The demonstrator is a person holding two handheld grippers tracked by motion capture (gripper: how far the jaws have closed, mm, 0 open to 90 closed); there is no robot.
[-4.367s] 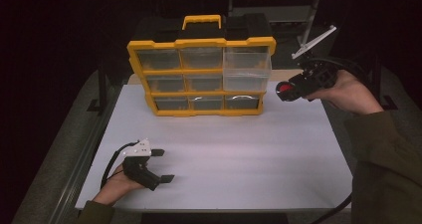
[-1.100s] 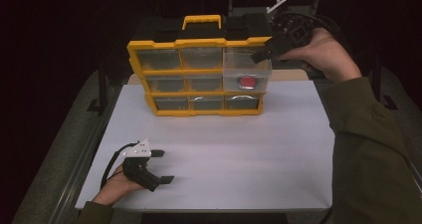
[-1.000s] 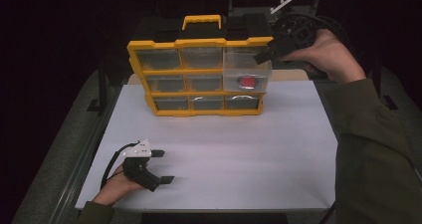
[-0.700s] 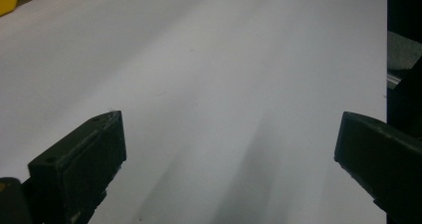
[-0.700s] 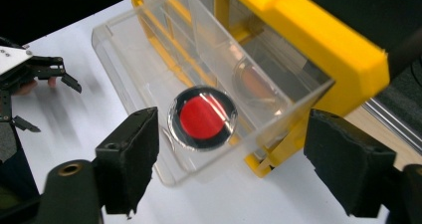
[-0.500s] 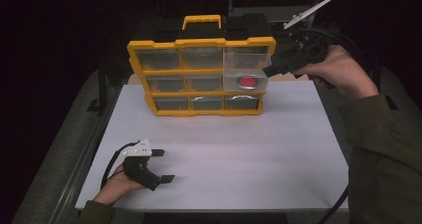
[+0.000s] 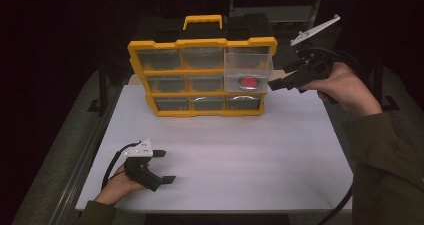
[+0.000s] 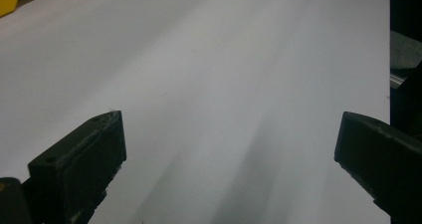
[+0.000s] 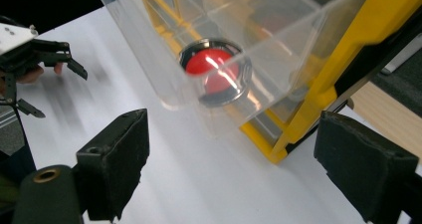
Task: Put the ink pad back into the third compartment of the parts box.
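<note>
two tongs, both with jaws apart: right tongs (image 7: 281, 83), just opened, empty beside the clear drawer (image 7: 248, 71) holding a red disc (image 7: 248, 81); left tongs (image 7: 165, 166) rest on the counter (image 7: 240, 150).

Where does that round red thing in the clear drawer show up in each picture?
High view: the red disc lies in the pulled-out clear drawer, right column of the yellow organizer.
Left claw view: not in it.
Right claw view: upper middle, inside the drawer.
Shared landmark: the yellow frame, plus the white tabletop.
</note>
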